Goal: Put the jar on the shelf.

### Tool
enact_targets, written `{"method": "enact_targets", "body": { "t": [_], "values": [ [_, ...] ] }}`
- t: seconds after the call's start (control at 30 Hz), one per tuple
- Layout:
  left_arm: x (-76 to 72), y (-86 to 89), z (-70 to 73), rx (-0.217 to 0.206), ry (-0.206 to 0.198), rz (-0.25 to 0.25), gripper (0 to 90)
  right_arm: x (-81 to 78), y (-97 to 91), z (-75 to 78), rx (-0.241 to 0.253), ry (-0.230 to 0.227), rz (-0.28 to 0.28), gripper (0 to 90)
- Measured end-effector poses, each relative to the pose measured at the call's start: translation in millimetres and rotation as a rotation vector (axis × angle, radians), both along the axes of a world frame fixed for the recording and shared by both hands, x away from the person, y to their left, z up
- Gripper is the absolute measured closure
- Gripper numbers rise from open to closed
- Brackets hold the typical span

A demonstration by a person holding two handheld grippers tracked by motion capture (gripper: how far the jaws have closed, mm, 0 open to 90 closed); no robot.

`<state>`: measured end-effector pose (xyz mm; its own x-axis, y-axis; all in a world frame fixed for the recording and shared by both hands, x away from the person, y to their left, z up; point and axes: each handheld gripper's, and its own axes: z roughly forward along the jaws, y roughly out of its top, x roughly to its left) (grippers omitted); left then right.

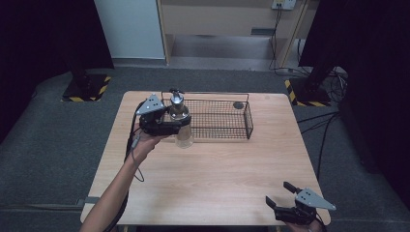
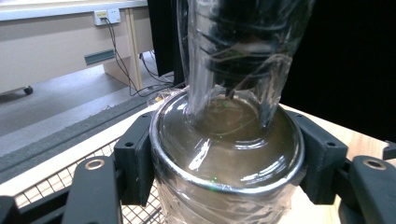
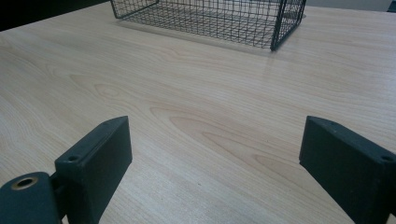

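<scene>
**Left gripper clamps clear pump bottle at the basket's near corner**

The left gripper (image 1: pixel 175 126) pinches a clear pump bottle (image 1: pixel 180 118) round its body, one black pad pressed to each side of the wide shoulder, as the left gripper view shows close up. The bottle (image 2: pixel 224 140) stands upright, its metal ring just above the pads and its neck rising out of the top of that view. In the high view the bottle sits at about 10 o'clock from the middle of the desk (image 1: pixel 212 164), right at the near left corner of the wire basket (image 1: pixel 217 121); its base overlaps the basket's front edge there, and whether it is touching the desk cannot be told. The person's left hand (image 1: pixel 145 142) grips the tool from the 8 o'clock side, cable trailing down along the forearm.

The right gripper (image 1: pixel 282 194) rests at the desk's 5 o'clock corner, well apart from the bottle. Its jaws are spread wide with bare wood between them, pointing towards the basket (image 3: pixel 210 18) at 12 o'clock in the right gripper view.
</scene>
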<state>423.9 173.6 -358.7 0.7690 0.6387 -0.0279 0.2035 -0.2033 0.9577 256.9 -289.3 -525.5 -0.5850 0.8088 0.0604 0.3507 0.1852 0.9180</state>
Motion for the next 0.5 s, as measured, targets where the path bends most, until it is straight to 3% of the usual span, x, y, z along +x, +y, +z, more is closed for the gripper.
{"method": "enact_targets", "body": {
  "t": [0.33,0.37,0.43,0.47,0.5],
  "values": [
    [13.3,-6.1,8.1,0.011,0.001,0.027,32.1,0.0,-0.6,0.0,0.004,-0.001,0.0,9.4],
    [16.4,-7.3,9.6,0.007,0.018,0.042,32.1,0.0,-0.5,0.0,0.004,0.001,0.0,9.4],
    [22.0,-7.3,11.7,0.008,0.003,0.06,32.1,0.1,-0.5,-0.1,0.003,0.0,0.0,9.4],
    [22.5,-8.0,12.4,0.002,0.028,0.071,32.1,0.0,-0.5,-0.1,0.004,0.001,0.0,9.4],
    [25.1,-8.1,13.7,0.006,0.024,0.08,32.1,0.1,-0.6,-0.1,0.004,-0.002,0.001,9.4]
  ]
}}
